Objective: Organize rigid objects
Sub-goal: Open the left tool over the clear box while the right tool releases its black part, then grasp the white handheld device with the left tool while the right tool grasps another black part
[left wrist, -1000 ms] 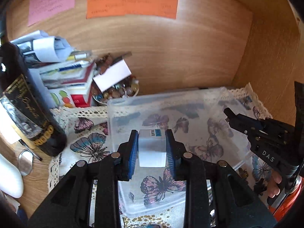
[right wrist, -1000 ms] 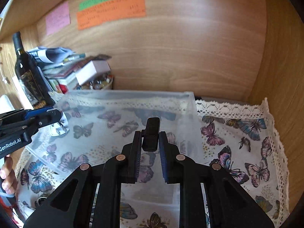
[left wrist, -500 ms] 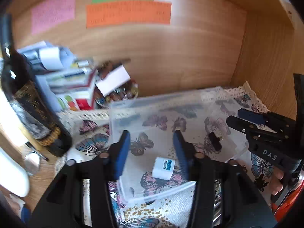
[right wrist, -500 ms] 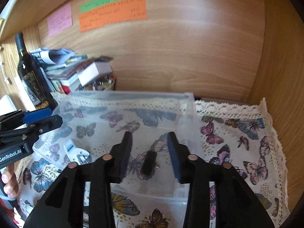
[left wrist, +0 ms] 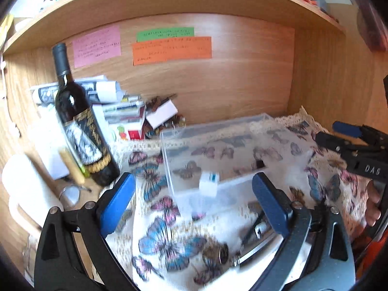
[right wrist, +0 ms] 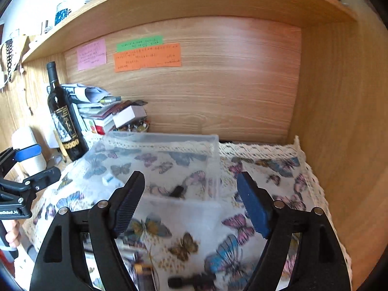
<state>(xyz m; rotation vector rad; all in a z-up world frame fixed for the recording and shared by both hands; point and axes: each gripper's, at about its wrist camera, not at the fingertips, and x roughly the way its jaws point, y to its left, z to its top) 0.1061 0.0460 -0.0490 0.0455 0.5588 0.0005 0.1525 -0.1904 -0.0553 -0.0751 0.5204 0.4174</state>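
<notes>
Both grippers, left (left wrist: 194, 198) and right (right wrist: 190, 202), hold their fingers wide apart and empty. The white block (left wrist: 209, 184) and black piece (right wrist: 177, 191) lie in the clear bin (right wrist: 213, 145). More small items (right wrist: 191, 280) lie on the cloth in front; reaching low for them risks knocking the bin's near wall. A wine bottle (left wrist: 80, 126) stands close on the left, easy to topple

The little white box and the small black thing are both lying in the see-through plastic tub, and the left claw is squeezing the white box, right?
Not quite. The left wrist view shows the left claw open and empty; the little white box lies loose in the see-through plastic tub with the small black thing.
</notes>
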